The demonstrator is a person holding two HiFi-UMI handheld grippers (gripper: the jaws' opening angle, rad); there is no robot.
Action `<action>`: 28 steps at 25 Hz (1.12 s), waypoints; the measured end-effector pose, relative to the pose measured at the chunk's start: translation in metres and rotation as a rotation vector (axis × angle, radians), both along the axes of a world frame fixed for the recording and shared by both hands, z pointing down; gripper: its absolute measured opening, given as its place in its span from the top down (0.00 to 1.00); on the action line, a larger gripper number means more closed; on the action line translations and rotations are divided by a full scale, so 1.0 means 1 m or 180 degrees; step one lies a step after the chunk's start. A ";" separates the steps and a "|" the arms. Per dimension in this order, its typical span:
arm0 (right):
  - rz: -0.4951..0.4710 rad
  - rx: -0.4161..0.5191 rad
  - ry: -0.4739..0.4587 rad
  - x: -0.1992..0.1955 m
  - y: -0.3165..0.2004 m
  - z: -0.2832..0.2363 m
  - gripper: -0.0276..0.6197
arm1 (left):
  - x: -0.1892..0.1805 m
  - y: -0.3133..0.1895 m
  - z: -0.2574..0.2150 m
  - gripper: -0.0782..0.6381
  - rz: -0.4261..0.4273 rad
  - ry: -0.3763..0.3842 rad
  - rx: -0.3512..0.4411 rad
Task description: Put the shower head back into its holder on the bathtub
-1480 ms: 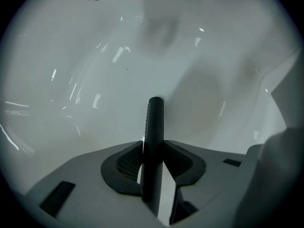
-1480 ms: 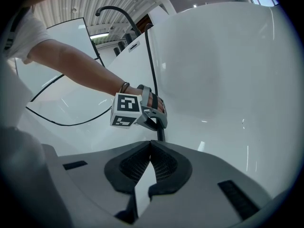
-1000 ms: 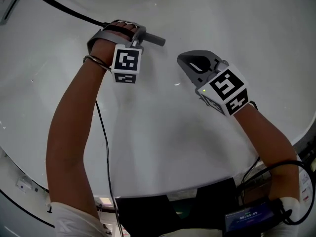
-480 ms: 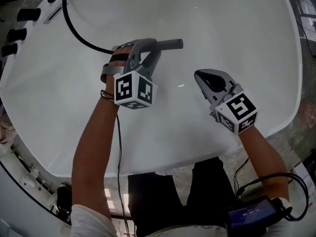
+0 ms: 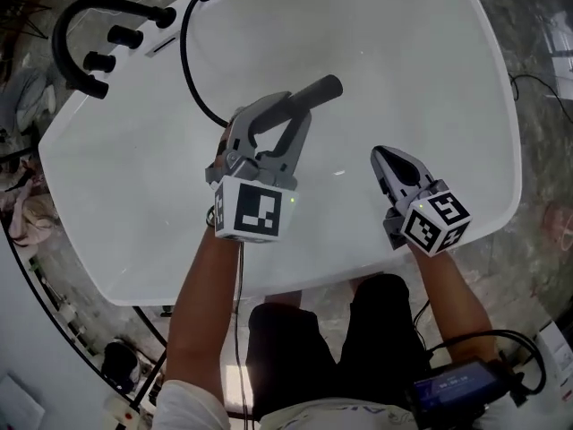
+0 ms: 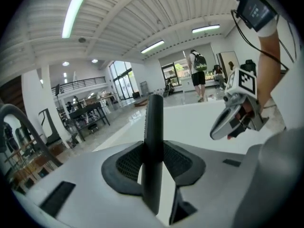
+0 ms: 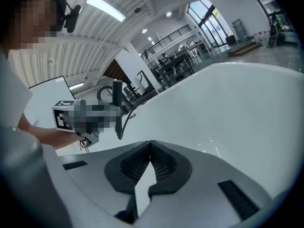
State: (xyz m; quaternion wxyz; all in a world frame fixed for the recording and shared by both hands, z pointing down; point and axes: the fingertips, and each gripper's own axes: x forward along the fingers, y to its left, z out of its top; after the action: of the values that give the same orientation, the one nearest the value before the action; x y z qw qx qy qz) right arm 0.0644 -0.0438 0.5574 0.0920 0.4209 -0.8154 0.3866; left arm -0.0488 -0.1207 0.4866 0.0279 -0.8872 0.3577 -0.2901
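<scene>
Bathtub (image 5: 403, 61) is plain glossy white. Over it, the shower head (image 5: 315, 92) is dark grey and its hose (image 5: 191, 79) is black, same as the faucet (image 5: 67, 25) on the tub's rim. Left gripper (image 5: 291, 110) and right gripper (image 5: 387, 158) are grey, with black-and-white square-pattern cubes. The floor (image 5: 533, 150) round the tub is mottled grey.

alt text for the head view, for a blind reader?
From above: the left gripper holds the black shower head over a white bathtub, its hose looping to the tub's far-left corner by a black faucet. The right gripper hovers alongside, shut and empty.
</scene>
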 end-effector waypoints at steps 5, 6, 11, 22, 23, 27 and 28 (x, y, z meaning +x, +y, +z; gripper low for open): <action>-0.0008 0.0050 -0.0131 -0.007 0.006 -0.039 0.94 | -0.018 -0.013 -0.117 0.70 -0.0339 0.0679 0.0311; -0.0013 0.0066 -0.0153 -0.008 0.008 -0.048 0.94 | -0.025 -0.015 -0.138 0.70 -0.0458 0.0795 0.0329; -0.0055 0.0218 -0.0263 -0.012 0.003 -0.101 0.94 | -0.045 -0.028 -0.232 0.70 -0.0696 0.0925 0.0679; -0.0056 0.0490 -0.0397 -0.019 -0.030 -0.193 0.94 | -0.074 -0.063 -0.390 0.70 -0.0941 0.1362 0.1311; -0.0043 0.0491 -0.0411 -0.019 -0.033 -0.195 0.94 | -0.078 -0.068 -0.397 0.70 -0.0984 0.1406 0.1365; -0.0062 0.0492 -0.0454 -0.031 -0.037 -0.191 0.94 | -0.100 -0.092 -0.406 0.70 -0.1192 0.1585 0.1535; -0.0092 0.0495 -0.0455 -0.036 -0.035 -0.190 0.94 | -0.105 -0.099 -0.407 0.70 -0.1220 0.1615 0.1556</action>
State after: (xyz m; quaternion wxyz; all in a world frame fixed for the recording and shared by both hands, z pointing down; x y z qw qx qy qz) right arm 0.0281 -0.0792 0.3673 0.0062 0.3864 -0.8534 0.3497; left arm -0.1534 -0.2201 0.0796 0.0943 -0.8151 0.5708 0.0319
